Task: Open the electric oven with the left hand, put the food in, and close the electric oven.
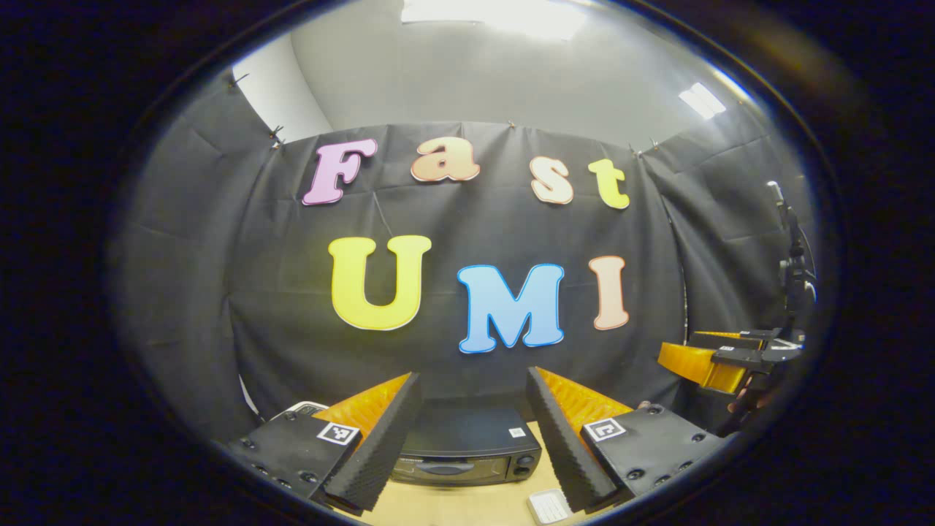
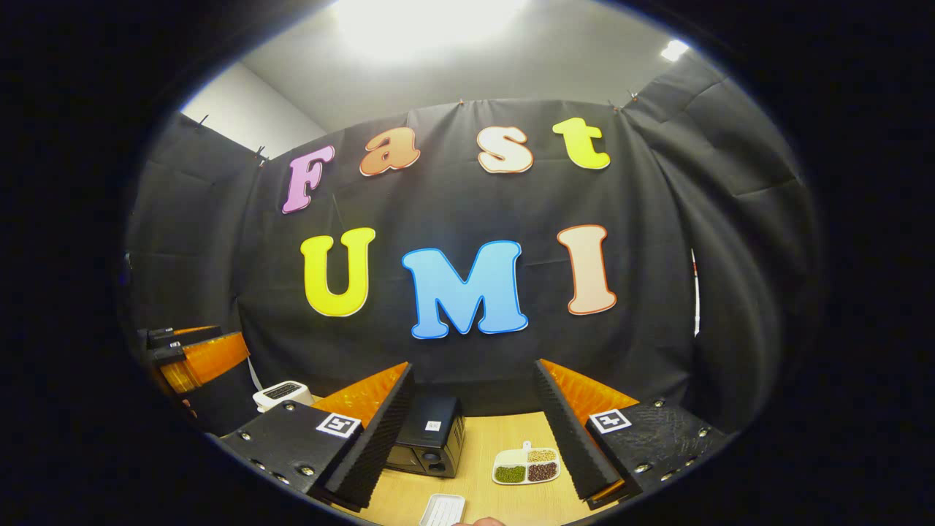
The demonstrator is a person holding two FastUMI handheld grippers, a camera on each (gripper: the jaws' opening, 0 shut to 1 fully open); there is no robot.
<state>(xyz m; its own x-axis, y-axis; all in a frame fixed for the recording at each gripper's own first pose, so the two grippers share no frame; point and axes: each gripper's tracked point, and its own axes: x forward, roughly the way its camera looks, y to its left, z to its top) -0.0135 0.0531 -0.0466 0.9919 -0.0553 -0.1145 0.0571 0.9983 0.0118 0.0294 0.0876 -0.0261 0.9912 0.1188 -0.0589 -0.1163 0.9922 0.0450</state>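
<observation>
A black cloth wall closes off the booth behind a pale wooden table (image 2: 504,438) under bright ceiling lights. On the table stands the electric oven (image 1: 467,446), a small dark countertop box with its door shut; in the left gripper view it sits at 6 o'clock, framed between the spread fingers of the left tool (image 1: 471,438), which is released and held well short of the oven. In the right gripper view the right tool (image 2: 475,438) is likewise released and holds nothing; the oven shows between its fingers at about 7 o'clock, and a divided white dish of food (image 2: 527,464), with green, tan and dark grains in separate sections, lies on the table just right of the oven. A white ribbed tray (image 2: 443,510) lies nearer, at 6 o'clock, and a white toaster (image 2: 283,394) stands far off at 8 o'clock. The dish is outside the oven, so a shut door here most likely means the opening is yet to come, though the pictures cannot rule out other readings. Opening would call for the left tool to descend to the door's handle bar, close on it squarely and swing the door down along its hinge arc.
</observation>
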